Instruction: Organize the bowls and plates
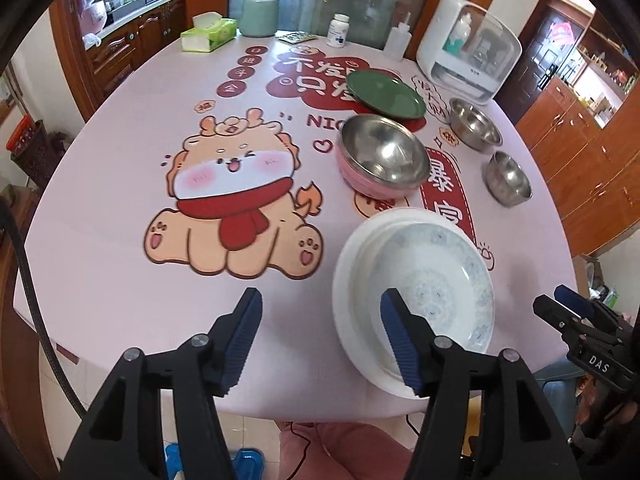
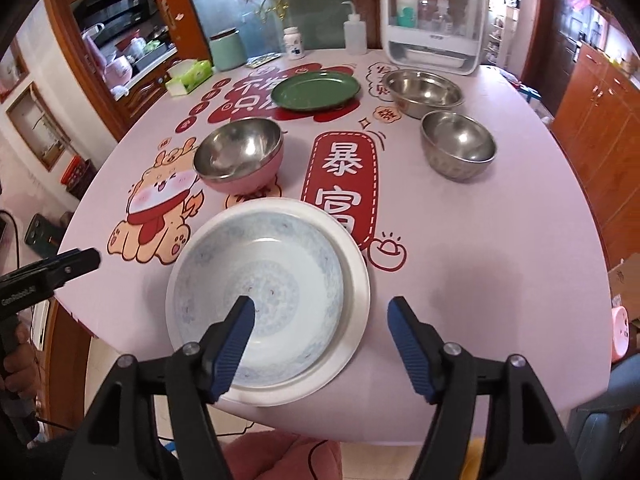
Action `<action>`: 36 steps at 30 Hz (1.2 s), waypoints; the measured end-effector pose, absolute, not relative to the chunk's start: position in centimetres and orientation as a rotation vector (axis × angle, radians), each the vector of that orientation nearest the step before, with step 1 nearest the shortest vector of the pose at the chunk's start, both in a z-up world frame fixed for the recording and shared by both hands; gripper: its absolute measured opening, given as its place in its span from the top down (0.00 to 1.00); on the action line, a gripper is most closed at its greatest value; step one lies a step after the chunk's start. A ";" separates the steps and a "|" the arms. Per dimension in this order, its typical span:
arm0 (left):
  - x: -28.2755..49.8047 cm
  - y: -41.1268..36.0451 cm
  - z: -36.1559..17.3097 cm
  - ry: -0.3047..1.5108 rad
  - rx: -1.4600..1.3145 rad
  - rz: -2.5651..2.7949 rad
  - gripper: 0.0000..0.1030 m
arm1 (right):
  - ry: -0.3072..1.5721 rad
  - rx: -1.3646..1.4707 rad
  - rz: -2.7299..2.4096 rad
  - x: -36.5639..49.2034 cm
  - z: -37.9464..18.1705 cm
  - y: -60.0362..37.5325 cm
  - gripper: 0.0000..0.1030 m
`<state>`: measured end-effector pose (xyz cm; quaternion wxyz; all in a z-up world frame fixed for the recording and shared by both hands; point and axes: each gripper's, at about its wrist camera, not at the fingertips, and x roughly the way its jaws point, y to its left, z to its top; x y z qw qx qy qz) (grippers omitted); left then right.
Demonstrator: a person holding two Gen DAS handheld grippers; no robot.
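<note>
A blue-patterned plate (image 2: 260,292) lies on a white plate (image 2: 356,300) at the table's near edge; both also show in the left wrist view, the patterned plate (image 1: 436,280) on the white plate (image 1: 348,280). Behind stand a pink steel-lined bowl (image 2: 240,156), a green plate (image 2: 316,90) and two steel bowls, one larger (image 2: 424,90) and one smaller (image 2: 458,144). My left gripper (image 1: 320,340) is open and empty, just left of the stack. My right gripper (image 2: 320,344) is open and empty over the stack's near right rim.
At the far edge of the pink table (image 2: 480,260) stand a white dish cabinet (image 2: 432,16), a squeeze bottle (image 2: 354,36), a pill bottle (image 2: 294,42), a green canister (image 2: 228,50) and a tissue pack (image 2: 190,76). Wooden cabinets (image 2: 600,120) stand to the right.
</note>
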<state>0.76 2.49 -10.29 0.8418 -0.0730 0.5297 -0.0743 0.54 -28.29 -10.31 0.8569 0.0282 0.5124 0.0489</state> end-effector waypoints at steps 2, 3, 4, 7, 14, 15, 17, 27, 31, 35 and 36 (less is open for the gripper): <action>0.7 3.5 -9.7 1.106 -0.154 -0.160 0.39 | 1.064 0.052 0.088 0.4 -9.8 -28.3 0.31; 0.7 3.8 -9.6 1.099 -0.151 -0.162 0.36 | 1.060 0.049 0.086 0.4 -9.6 -28.3 0.28; 0.7 4.2 -9.4 1.094 -0.147 -0.164 0.34 | 1.058 0.049 0.087 0.4 -9.5 -28.3 0.26; 0.8 5.1 -9.0 1.096 -0.147 -0.156 0.33 | 1.057 0.067 0.103 0.8 -9.0 -28.6 0.25; 1.9 4.8 -7.4 1.103 -0.164 -0.181 0.28 | 1.024 0.093 0.130 3.4 -7.6 -29.7 0.21; 2.3 4.5 -7.2 1.105 -0.167 -0.180 0.26 | 1.025 0.098 0.144 4.1 -7.5 -30.0 0.20; 2.8 3.9 -6.8 1.106 -0.179 -0.170 0.26 | 1.030 0.105 0.167 5.1 -7.2 -30.4 0.19; 7.5 -1.2 -4.7 1.111 -0.153 -0.098 0.25 | 1.025 0.105 0.291 11.8 -5.7 -33.7 0.14; 10.2 -3.1 -3.8 1.111 -0.132 -0.049 0.24 | 1.018 0.098 0.345 14.6 -5.3 -34.8 0.14; 12.8 -4.7 -3.3 1.109 -0.136 -0.011 0.24 | 1.014 0.099 0.390 17.7 -5.1 -35.8 0.14; 13.3 -4.9 -3.2 1.110 -0.135 -0.005 0.24 | 1.014 0.103 0.401 18.7 -5.1 -36.0 0.14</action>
